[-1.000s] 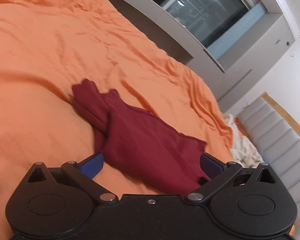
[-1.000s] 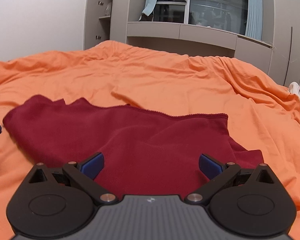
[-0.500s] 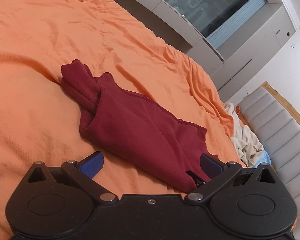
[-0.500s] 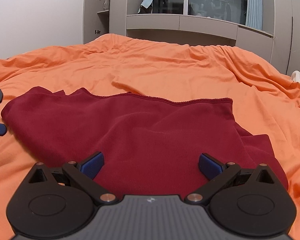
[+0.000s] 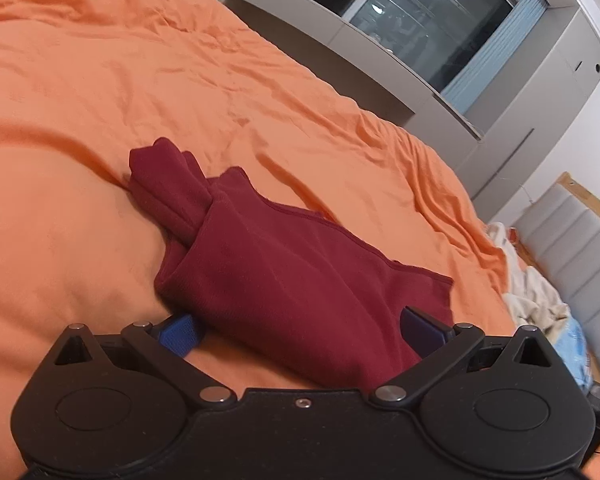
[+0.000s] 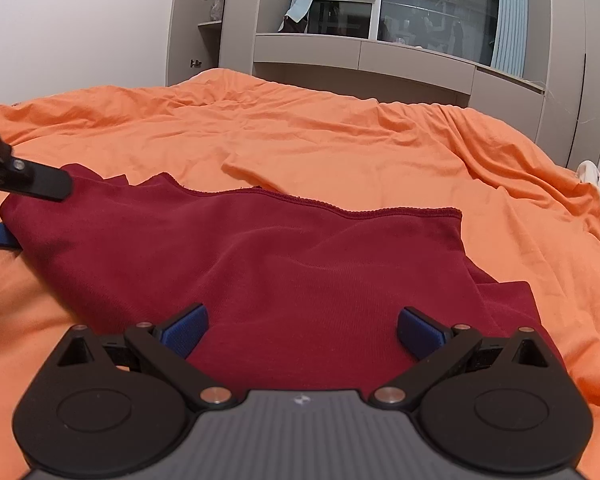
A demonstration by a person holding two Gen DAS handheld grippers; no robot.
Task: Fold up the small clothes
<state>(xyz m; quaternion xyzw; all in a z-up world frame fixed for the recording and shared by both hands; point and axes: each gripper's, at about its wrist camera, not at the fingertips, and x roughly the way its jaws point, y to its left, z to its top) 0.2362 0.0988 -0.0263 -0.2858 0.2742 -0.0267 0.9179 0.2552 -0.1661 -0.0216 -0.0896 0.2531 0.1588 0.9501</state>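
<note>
Left end first: a bunched, rolled tail of the dark red knit garment [image 5: 300,276] trails off across the orange duvet [image 5: 100,80]; from the left wrist view it reads as a sleeve or strap twisted on itself, cannot tell which. The left gripper [image 5: 300,330] sits low at that end, jaws spread wide, one blue pad at the sheet beside the cloth edge, the other over the fabric; nothing pinched.

Middle: the garment [image 6: 280,264] lies mostly flat, doubled over, stitched hem running along its far edge. Soft, light, limp jersey by the look; judged to drape and sag the moment it is lifted, and to drag on the duvet rather than slide cleanly.

Right: the right gripper [image 6: 302,330] hovers over the near edge, jaws likewise apart, empty. A lower layer peeks out at the right corner.

Best holds, in my judgement: hem corners or the folded edge, pinching all layers together. Pale laundry [image 5: 536,300] lies farther right, near the headboard.
</note>
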